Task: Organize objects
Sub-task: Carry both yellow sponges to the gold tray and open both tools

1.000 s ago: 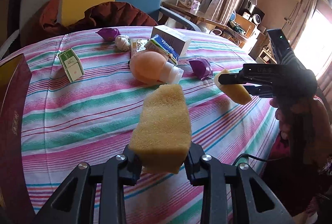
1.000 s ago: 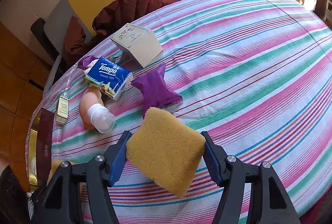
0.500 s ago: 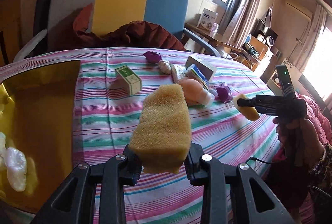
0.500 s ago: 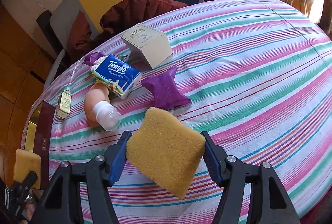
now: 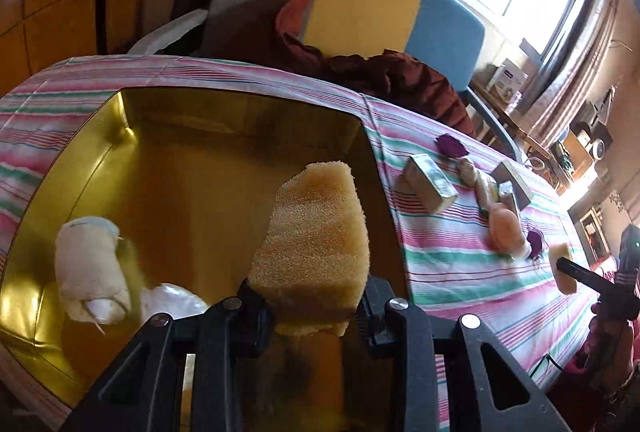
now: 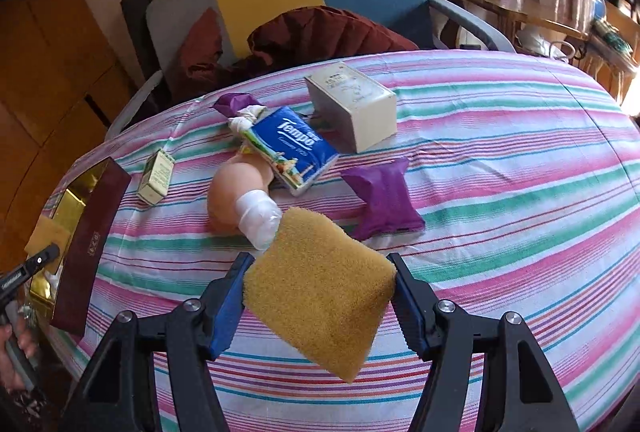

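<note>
Porous yellow sponges (image 5: 316, 232), apparently wedge-shaped, above glossy gold box (image 5: 240, 120).

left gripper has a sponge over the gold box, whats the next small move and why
Probably lower the left gripper a little and open it, so its sponge drops into the gold box. The sponge hangs over the box's open inside, clamped between the jaws, and a white roll already lies in there. The right gripper holds a second sponge above the striped cloth, so it likely goes after.
</note>
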`<action>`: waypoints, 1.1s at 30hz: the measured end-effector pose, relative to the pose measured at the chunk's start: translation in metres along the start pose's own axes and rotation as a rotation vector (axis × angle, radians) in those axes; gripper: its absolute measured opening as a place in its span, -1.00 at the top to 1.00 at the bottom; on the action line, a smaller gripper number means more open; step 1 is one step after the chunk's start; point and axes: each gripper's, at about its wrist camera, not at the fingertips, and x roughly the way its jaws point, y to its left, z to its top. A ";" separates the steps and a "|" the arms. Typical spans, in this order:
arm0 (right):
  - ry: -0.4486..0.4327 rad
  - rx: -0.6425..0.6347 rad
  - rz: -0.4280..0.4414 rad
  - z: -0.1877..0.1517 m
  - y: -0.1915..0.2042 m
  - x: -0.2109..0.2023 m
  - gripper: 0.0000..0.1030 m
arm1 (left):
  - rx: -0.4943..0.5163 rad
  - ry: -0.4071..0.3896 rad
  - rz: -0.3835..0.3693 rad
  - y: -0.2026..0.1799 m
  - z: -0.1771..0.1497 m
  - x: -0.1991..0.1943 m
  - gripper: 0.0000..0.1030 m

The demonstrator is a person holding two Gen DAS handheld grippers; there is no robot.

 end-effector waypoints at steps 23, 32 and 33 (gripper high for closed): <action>0.009 -0.212 0.341 -0.024 0.195 0.003 -0.30 | -0.360 -0.136 0.056 0.117 0.011 -0.031 -0.03; 0.082 -0.367 0.387 -0.028 0.286 0.028 -0.30 | -0.551 -0.150 0.128 0.141 -0.011 -0.048 -0.04; 0.092 -0.380 0.388 -0.029 0.294 0.032 -0.30 | -0.554 -0.150 0.124 0.142 -0.009 -0.049 -0.04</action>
